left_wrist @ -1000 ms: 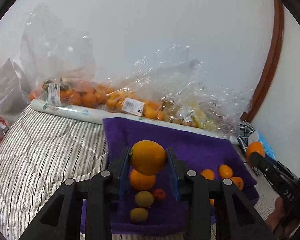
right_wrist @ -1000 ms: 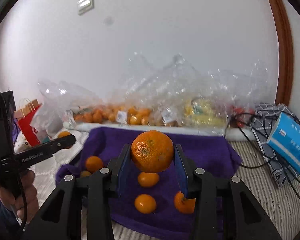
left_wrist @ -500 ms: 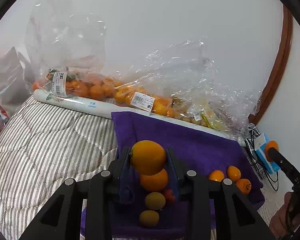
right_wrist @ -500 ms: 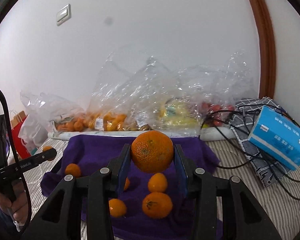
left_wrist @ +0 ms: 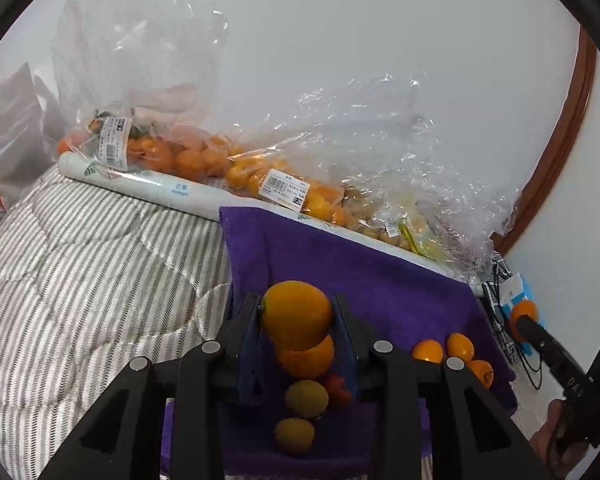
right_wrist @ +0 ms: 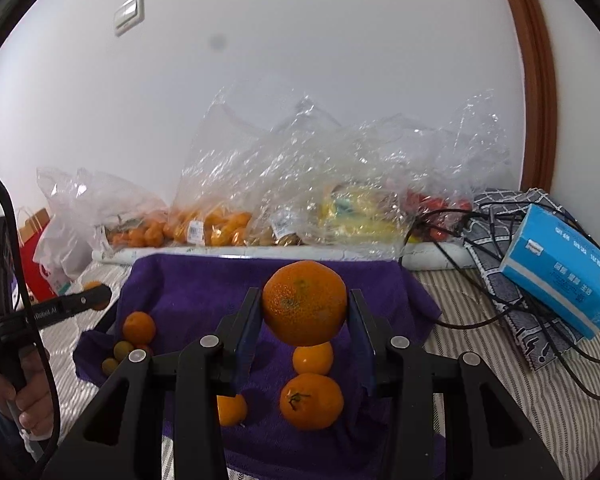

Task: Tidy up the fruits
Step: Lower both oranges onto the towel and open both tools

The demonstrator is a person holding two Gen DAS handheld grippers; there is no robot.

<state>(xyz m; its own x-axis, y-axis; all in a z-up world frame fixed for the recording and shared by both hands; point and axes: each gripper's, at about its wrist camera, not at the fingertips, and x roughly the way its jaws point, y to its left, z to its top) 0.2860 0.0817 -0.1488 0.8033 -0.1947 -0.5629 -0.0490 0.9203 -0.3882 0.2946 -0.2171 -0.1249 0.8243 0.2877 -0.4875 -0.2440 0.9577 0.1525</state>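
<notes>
My left gripper [left_wrist: 297,316] is shut on a smooth yellow-orange fruit [left_wrist: 296,314], held above the left part of a purple towel [left_wrist: 340,264]. Below it lie an orange [left_wrist: 308,358], two small yellow-green fruits [left_wrist: 306,398] and a small red one [left_wrist: 337,385]. My right gripper [right_wrist: 305,304] is shut on a pebbly orange mandarin [right_wrist: 305,302], held over the towel [right_wrist: 204,280]. Under it lie several oranges [right_wrist: 311,400]. The right gripper also shows at the right edge of the left wrist view [left_wrist: 520,314].
Clear plastic bags of oranges [left_wrist: 188,156] and other fruit [right_wrist: 356,208] line the wall behind a white roll [left_wrist: 148,186]. A striped quilt [left_wrist: 80,264] lies left of the towel. A blue tissue box [right_wrist: 560,272] and black cables [right_wrist: 500,280] lie to the right.
Both grippers have moved nearer and lower over the towel, still holding their fruit. The view of the bags and towel has shifted; the fruits on the towel have not moved.
</notes>
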